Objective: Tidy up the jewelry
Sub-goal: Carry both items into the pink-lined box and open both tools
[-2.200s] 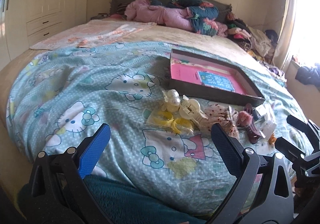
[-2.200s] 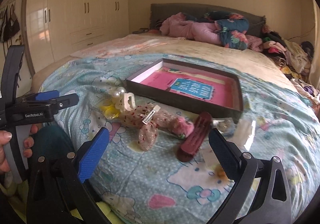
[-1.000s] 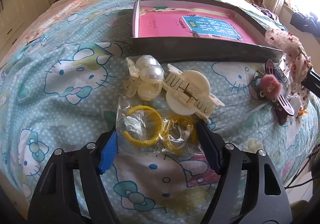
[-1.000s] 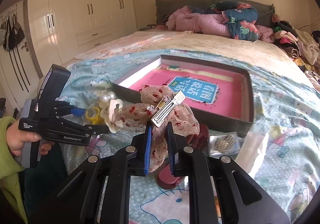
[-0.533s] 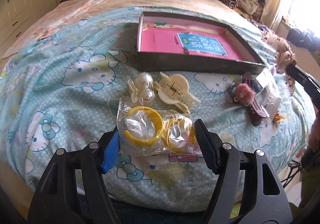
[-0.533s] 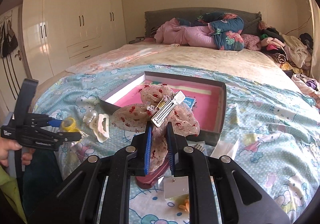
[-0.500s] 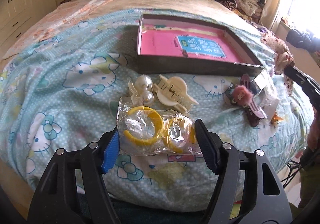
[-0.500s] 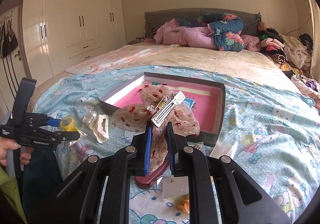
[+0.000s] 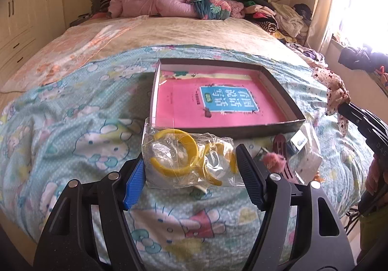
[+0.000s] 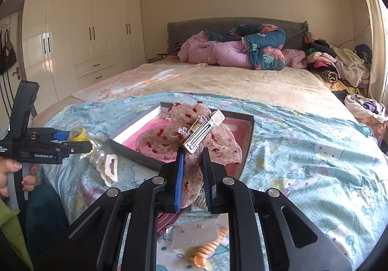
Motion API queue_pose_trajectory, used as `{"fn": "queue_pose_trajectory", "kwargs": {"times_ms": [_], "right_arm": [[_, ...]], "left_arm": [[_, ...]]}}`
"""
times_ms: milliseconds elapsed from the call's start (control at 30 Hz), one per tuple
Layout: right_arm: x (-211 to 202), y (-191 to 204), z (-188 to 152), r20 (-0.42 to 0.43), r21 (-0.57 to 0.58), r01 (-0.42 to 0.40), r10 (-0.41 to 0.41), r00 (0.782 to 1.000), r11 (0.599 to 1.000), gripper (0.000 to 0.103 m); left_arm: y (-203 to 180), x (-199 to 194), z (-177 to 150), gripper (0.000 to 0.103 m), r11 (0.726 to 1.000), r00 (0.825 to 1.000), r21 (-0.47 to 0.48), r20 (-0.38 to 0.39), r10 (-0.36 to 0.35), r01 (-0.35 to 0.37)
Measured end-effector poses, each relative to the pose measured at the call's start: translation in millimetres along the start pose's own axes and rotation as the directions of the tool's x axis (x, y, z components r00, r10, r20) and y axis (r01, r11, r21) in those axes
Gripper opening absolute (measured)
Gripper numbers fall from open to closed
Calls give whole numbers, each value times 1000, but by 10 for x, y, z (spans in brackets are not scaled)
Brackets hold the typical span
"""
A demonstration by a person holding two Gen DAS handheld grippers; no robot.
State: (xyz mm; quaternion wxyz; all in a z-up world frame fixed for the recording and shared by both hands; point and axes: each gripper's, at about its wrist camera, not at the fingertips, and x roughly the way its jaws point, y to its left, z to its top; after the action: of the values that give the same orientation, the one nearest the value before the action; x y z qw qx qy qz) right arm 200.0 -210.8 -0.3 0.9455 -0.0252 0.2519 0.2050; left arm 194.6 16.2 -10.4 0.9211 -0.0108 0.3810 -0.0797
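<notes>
Two grippers, each hand-held, above a bed with a cat-print quilt (image 9: pixel 72 125).

Left gripper (image 9: pixel 189 174): jaws half spread, pads pressing both ends of one clear bag (image 9: pixel 184 162). Bag is lifted off the quilt, in front of the tray's near wall. Inside it: two yellow rings (image 9: pixel 173 154).

Right gripper (image 10: pixel 191 174): jaws pressed together, pinching one gauze bow (image 10: pixel 191 135) with red spots. One silver clip (image 10: pixel 203 134) sits on the bow. Bow is held in the air near the tray's near corner.

One shallow dark tray (image 9: pixel 278 86) lies on the quilt, pink sheet inside with a blue label.

On the quilt by the tray:
- one cream claw clip (image 10: pixel 110 170), with a pale beaded piece beside it
- one pink fluffy clip (image 9: pixel 272 160)
- one dark red clip (image 9: pixel 281 147)
- one small orange piece (image 10: pixel 206 250)
- small cards and packets; count unclear.
</notes>
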Motion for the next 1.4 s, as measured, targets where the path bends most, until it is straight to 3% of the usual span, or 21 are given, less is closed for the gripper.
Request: {"fn": "queue_pose_trajectory", "kwargs": {"times_ms": [367,633,967,1400], "right_arm": [[94,-122,214,15,0,24,-24,1000,1000,14],[436,-181,327,-20,-11,30,-31,999,999,14],[1037,-248,334,-120,-4,42,-43,992,999,14],[1430,-388,198,-203,21,63,-58,978,998,14]], "left_arm": [[-118,247,399,60,999,999,26,29,-24,23],[-68,555,644,60,1000,999,17,28,-18,18],[-73,1027,752,60,1000,1000,24,-5,3,-3],[-150,1414,694,60,999,999,33,-49,11,-9]]}}
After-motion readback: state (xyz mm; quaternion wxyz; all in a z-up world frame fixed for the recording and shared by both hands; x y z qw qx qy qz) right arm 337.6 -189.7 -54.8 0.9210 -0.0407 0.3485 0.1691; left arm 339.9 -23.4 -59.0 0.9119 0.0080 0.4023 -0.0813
